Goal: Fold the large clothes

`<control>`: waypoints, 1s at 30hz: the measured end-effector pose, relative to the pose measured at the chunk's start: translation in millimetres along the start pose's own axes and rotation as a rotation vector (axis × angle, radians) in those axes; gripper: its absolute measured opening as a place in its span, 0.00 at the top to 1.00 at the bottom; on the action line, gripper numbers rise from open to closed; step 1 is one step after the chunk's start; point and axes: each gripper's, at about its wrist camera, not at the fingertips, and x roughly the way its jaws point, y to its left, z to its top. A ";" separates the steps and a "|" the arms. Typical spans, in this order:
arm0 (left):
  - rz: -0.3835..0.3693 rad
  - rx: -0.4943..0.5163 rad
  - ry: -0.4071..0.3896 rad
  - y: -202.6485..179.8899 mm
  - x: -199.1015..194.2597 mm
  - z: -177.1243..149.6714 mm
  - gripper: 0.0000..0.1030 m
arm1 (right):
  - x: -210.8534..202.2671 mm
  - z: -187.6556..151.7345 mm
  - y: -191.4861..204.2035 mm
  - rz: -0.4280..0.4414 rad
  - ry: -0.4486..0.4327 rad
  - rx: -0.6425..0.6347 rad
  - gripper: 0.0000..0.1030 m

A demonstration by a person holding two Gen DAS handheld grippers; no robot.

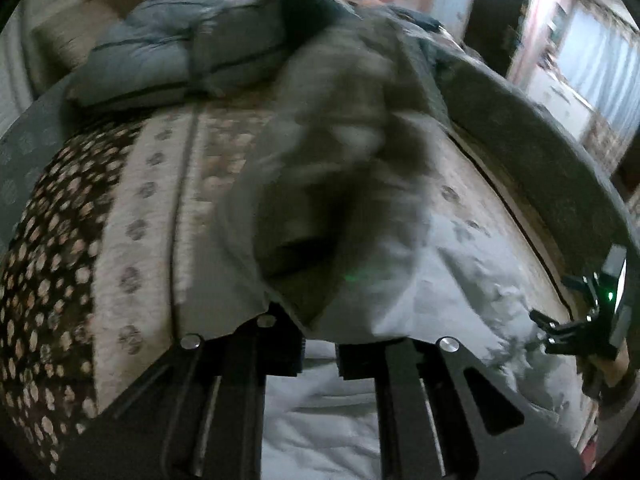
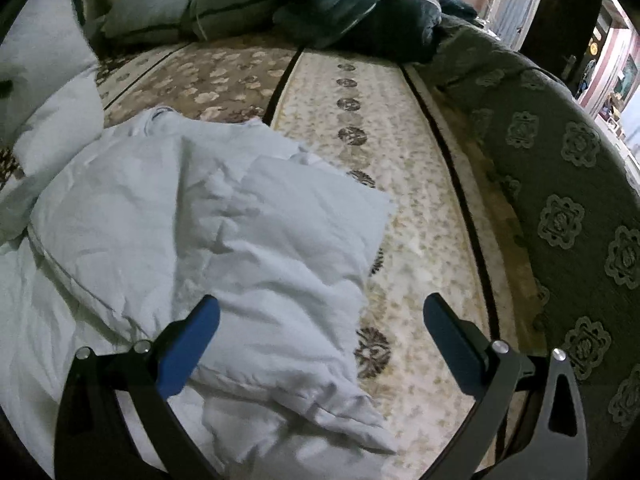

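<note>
Now, left hand-held gripper (image 1: 320, 354): my jaws are closed on a fold of the large white cotton garment (image 2: 208, 232); the cloth is pinched between the two black fingers.
Lifted cloth: from my left grip the white fabric goes up and forward in front of the camera, blurred and shadowed, and it hides much of the view.
Right hand-held gripper (image 2: 320, 340): my jaws stand wide open, the two blue pads (image 2: 188, 352) well apart; they press on nothing.
Right gripper position: the left blue pad is over the white cloth, the right one over the bare carpet; I cannot tell if a pad touches.
Garment place: it lies crumpled on the beige patterned carpet (image 2: 400, 208), with folded layers on top of each other, and its near edge reaches to my right gripper.
Carpet: cream stripe with dark round flower medallions, brown flowered band beside it, dark border lines between.
Side cushion: long grey-green upholstered floor cushion with embossed rosettes (image 2: 568, 184) runs along the right edge of the carpet.
Far end: pale blue-grey pillows (image 2: 160, 12) and dark teal cushions (image 2: 340, 0) are piled together behind the carpet.
Left-camera edge: my right gripper shows at the right margin (image 1: 588, 320), with a small green light.
</note>
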 end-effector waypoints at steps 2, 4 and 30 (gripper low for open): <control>-0.018 0.053 0.014 -33.6 7.5 0.8 0.93 | -0.8 -5.4 -9.2 -0.005 0.006 0.011 0.02; -0.034 0.085 0.036 -58.4 14.9 -0.7 0.94 | 0.4 -8.3 -18.9 0.002 0.013 0.034 0.02; 0.070 0.209 0.214 -136.5 41.6 -111.3 0.83 | -0.1 -53.6 -33.5 0.006 0.102 0.057 0.02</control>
